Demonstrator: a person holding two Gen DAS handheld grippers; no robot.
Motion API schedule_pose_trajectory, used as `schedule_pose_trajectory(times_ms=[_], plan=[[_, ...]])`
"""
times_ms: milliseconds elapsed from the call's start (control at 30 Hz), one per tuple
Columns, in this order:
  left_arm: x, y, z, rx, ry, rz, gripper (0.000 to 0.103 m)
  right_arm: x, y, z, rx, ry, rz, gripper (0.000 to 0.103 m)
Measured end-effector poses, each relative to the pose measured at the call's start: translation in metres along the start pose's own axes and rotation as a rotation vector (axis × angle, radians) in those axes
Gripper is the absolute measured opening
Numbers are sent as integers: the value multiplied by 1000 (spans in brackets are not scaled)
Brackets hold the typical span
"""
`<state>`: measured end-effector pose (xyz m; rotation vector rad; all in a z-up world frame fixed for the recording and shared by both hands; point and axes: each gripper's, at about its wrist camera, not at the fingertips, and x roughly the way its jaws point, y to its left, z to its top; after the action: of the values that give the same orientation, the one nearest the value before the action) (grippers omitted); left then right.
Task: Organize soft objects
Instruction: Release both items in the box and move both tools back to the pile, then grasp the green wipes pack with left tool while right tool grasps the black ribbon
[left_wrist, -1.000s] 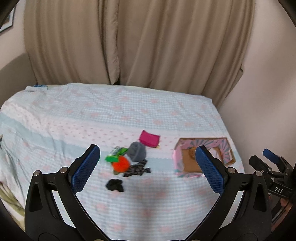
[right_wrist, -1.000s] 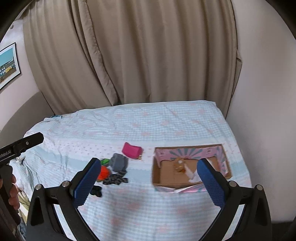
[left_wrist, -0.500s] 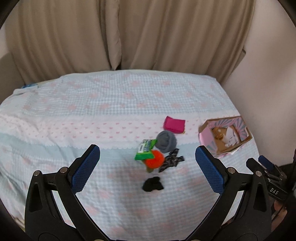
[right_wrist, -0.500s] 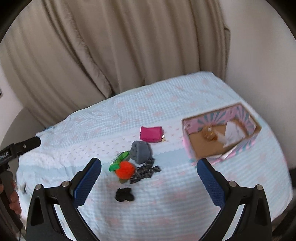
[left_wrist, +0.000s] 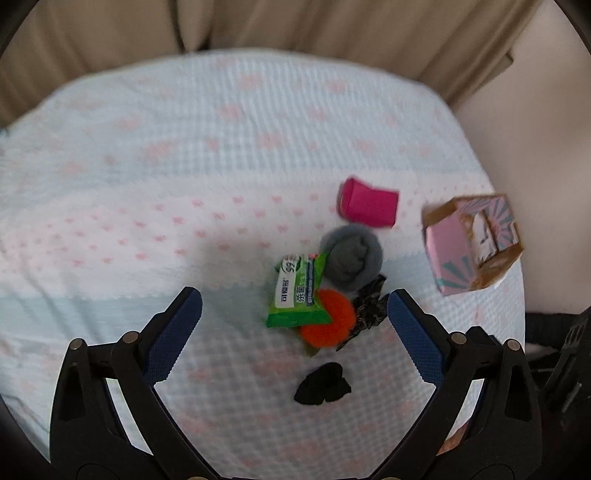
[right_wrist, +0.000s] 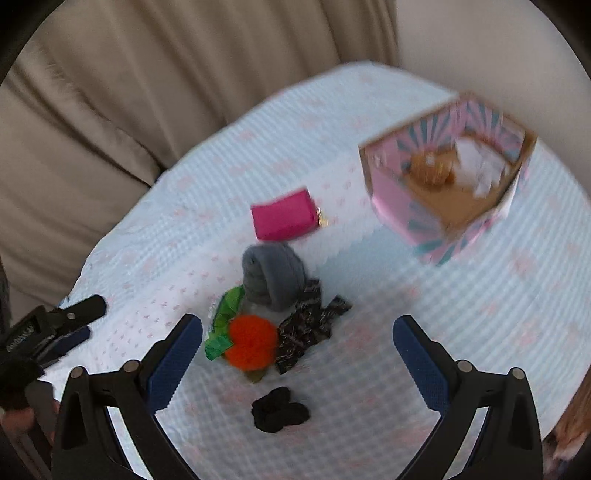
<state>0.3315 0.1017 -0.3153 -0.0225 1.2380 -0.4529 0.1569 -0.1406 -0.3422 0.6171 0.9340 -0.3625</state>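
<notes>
A small pile lies on the bed: a magenta pouch (left_wrist: 369, 206), a rolled grey sock (left_wrist: 351, 264), a green wipes pack (left_wrist: 299, 295), an orange pompom (left_wrist: 327, 323), a dark patterned cloth (left_wrist: 369, 308) and a black scrunchie (left_wrist: 322, 386). The same pile shows in the right wrist view, with the pouch (right_wrist: 284, 219), sock (right_wrist: 273, 275), pompom (right_wrist: 251, 341) and scrunchie (right_wrist: 279, 410). My left gripper (left_wrist: 293, 334) is open above the pile. My right gripper (right_wrist: 297, 356) is open above the pile too. Both are empty.
A pink cardboard box (left_wrist: 469, 245) with a brown toy and white cloth inside stands at the bed's right side; it also shows in the right wrist view (right_wrist: 447, 177). Beige curtains (right_wrist: 184, 74) hang behind the bed. The left gripper's body (right_wrist: 48, 332) shows at left.
Both grippers have moved down and closer to the pile, which now looks larger and sits between the fingers. The frames are blurred by motion. No object has been moved.
</notes>
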Motion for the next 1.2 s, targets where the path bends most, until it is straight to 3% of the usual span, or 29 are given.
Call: schedule_pose_trajectory(times_ms=[167, 300, 400, 567, 767, 833, 1033, 1200], plan=[[69, 1, 9, 3, 106, -35, 95, 58, -6, -9, 121, 67, -36, 103], [117, -1, 10, 26, 164, -37, 93, 98, -12, -15, 188, 121, -55, 90], [148, -1, 9, 24, 212, -48, 82, 123, -17, -18, 230, 151, -65, 86], [181, -1, 4, 25, 258, -54, 74, 149, -23, -20, 292, 173, -56, 76], [195, -2, 1, 8, 278, -77, 60, 165, -26, -25, 356, 208, -83, 63], [197, -3, 2, 8, 285, -86, 47, 165, -24, -28, 348, 210, -98, 60], [197, -7, 3, 15, 287, -87, 42, 164, -15, -27, 313, 209, -103, 44], [184, -5, 6, 22, 259, -78, 38, 159, -17, -24, 310, 210, -80, 39]])
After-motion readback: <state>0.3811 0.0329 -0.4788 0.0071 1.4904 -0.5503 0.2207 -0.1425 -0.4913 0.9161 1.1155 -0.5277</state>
